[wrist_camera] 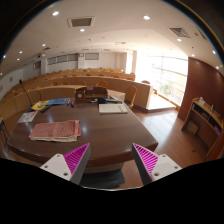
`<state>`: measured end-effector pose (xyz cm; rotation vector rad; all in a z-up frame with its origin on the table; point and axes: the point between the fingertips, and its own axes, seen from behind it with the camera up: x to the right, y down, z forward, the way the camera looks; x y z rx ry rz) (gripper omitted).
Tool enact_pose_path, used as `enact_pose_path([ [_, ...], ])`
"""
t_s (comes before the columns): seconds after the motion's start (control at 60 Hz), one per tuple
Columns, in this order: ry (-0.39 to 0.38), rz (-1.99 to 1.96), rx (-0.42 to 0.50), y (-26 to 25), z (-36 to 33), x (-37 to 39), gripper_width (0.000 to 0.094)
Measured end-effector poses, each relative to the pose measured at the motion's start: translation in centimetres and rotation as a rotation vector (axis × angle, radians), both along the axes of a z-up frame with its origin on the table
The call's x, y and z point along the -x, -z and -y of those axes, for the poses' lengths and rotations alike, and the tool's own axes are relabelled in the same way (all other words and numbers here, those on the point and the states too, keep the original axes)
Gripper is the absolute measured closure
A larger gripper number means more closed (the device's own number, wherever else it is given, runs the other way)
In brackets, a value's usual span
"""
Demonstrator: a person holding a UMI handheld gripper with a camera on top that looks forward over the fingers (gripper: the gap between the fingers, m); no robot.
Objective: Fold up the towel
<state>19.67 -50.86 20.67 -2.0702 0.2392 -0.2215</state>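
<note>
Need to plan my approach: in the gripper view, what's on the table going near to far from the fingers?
Gripper, open, then the folded towel, the blue item, and the brown box at the far edge of the table.

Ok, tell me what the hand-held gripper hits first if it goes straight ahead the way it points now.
The hand-held gripper, fingers open with nothing between them, points over the near edge of the dark round table. Straight on it would probably meet that tabletop first, to the right of the folded towel. Depth is unclear, so it might pass above it.
</note>
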Motion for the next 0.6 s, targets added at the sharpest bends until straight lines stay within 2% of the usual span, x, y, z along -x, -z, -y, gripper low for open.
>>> enact_pose_path([
  [0.167, 0.02, -0.021, 0.043, 2.8, 1.4, -0.3, 0.0076],
  [0.317, -0.023, -0.061, 0.098, 6.5, 2.9, 2.4, 0.0089],
  [0.433, -0.125, -0.085, 0.149, 9.3, 2.8, 8.7, 0.009],
  [0.6, -0.32, -0.13, 0.197, 11.8, 0.3, 21.0, 0.0091],
])
